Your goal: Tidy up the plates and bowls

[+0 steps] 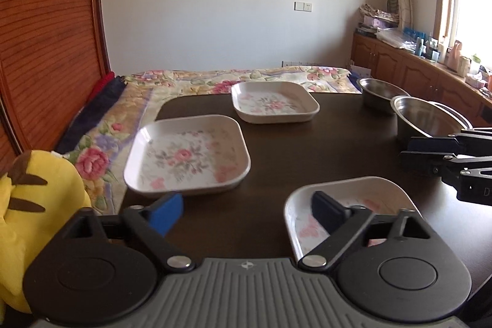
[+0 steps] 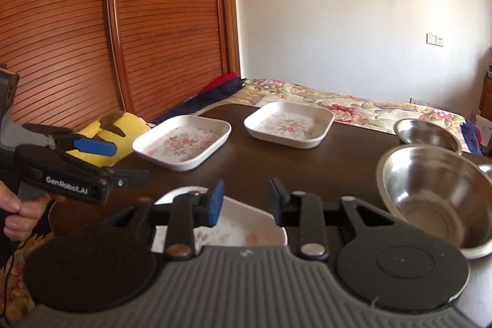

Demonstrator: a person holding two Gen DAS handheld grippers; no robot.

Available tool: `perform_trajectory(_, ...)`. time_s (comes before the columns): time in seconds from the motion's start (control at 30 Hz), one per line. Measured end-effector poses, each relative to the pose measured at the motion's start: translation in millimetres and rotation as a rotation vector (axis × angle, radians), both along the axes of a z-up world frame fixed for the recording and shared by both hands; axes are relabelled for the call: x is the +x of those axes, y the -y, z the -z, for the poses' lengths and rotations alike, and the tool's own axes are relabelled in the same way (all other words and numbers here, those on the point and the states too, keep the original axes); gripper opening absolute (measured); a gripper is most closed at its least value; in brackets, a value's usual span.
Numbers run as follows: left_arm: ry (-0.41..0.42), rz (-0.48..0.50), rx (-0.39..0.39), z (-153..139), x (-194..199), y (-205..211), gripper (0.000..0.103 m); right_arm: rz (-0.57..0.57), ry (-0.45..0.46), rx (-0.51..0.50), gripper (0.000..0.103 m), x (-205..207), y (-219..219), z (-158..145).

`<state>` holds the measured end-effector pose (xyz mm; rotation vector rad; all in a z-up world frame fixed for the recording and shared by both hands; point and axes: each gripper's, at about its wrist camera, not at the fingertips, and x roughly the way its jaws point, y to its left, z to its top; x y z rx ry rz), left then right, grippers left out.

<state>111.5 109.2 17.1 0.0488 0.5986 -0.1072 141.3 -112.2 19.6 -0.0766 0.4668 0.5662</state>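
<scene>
Three white square floral plates lie on the dark table: one at left, one farther back, one nearest. Two steel bowls stand at right, the small one behind the large one. My left gripper is open above the table's near edge, and its right finger overlaps the nearest plate. The right gripper is open just above that nearest plate, holding nothing. The large bowl sits right of it, and the other plates lie beyond.
A yellow plush toy lies off the table's left edge on a floral bedspread. A slatted wooden wardrobe stands at left. A cabinet with clutter runs along the right wall. A hand holds the left gripper.
</scene>
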Motion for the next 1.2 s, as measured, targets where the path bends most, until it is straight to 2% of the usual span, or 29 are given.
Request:
perform_trajectory(0.1, -0.003, 0.003, 0.023, 0, 8, -2, 0.102, -0.004, -0.007, -0.002, 0.039, 9, -7, -2)
perform_trajectory(0.27, -0.016, 0.018, 0.026, 0, 18, -7, 0.103, -0.002, -0.002, -0.017, 0.053, 20, -15, -5)
perform_trajectory(0.7, -0.006, 0.017, 0.067, -1, 32, -16, 0.103, -0.002, -0.012, -0.048, 0.056, 46, -31, -9)
perform_trajectory(0.9, -0.002, 0.016, 0.052, -6, 39, -28, 0.103, -0.007, 0.0, -0.067, 0.07, 56, -42, -16)
perform_trajectory(0.97, 0.003, 0.013, 0.052, -8, 41, -32, 0.103, -0.008, 0.002, -0.077, 0.081, 61, -47, -18)
perform_trajectory(1.07, 0.007, 0.013, 0.05, -11, 44, -38, 0.103, -0.011, 0.001, -0.083, 0.09, 67, -53, -19)
perform_trajectory(1.2, 0.011, -0.006, 0.06, -14, 50, -45, 0.103, -0.009, -0.021, -0.089, 0.095, 76, -62, -19)
